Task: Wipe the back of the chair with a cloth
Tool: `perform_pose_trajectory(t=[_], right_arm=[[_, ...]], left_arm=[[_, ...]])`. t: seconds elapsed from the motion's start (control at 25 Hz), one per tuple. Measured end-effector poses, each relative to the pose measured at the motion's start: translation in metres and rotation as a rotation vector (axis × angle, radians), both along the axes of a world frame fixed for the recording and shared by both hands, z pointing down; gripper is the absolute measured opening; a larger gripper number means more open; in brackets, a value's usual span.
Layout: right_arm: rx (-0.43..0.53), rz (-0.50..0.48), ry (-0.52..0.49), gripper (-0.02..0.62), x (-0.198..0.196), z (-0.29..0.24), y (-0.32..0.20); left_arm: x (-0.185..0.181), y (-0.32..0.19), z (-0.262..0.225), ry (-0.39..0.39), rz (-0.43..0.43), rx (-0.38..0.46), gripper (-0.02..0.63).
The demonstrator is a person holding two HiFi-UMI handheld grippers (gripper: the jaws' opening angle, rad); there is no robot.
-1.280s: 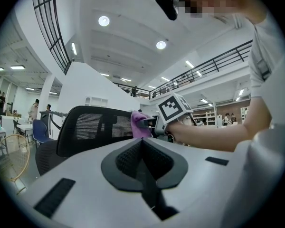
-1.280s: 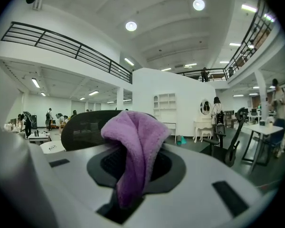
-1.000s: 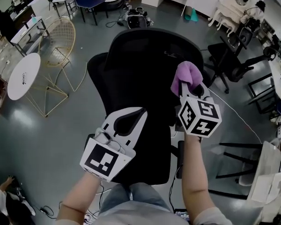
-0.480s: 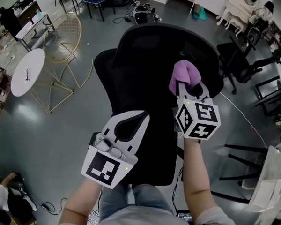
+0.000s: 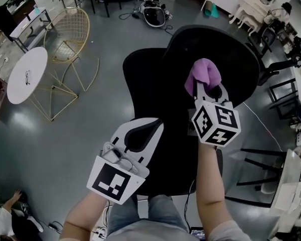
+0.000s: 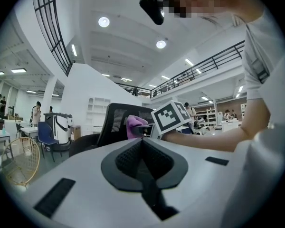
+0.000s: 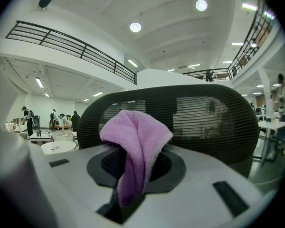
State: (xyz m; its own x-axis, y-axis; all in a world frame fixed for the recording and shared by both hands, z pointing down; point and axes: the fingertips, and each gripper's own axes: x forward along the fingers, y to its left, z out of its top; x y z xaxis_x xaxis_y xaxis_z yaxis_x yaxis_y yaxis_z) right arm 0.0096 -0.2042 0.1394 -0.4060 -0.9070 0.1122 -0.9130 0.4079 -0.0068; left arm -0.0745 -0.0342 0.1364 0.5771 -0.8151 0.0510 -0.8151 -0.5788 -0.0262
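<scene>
**Flatten the Cloth on the Mesh**

The right tool (image 5: pixel 206 90) is clamped on the purple cloth (image 5: pixel 203 73), held near the chair back (image 5: pixel 231 49) at one o'clock in the head view. Better to press the bunched terry fold flat on its black, curved mesh and stroke evenly. The left tool (image 5: pixel 142 127), at seven o'clock, is closed on nothing.

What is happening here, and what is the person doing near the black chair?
A person stands behind a black office chair with a gripper in each hand. The right gripper is shut on a purple cloth and holds it up at the top of the chair's mesh back, though actual contact cannot be confirmed. The left gripper is shut with nothing between its jaws and sits lower, to the left, taking no part.
</scene>
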Motion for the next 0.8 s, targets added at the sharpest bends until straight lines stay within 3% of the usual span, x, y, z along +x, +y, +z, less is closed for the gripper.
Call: perform_pose_trajectory(t=[0.24,0.8], right_arm=[[-0.002,-0.025,-0.028,0.094,-0.032,0.002,0.011],[-0.007,-0.102,-0.048,0.094,-0.089,0.005,0.04]], left_arm=[[-0.013,0.005,0.0,-0.007,0.038,0.018,0.012],[-0.041,0.011,-0.005,0.013,0.03,0.028,0.012]])
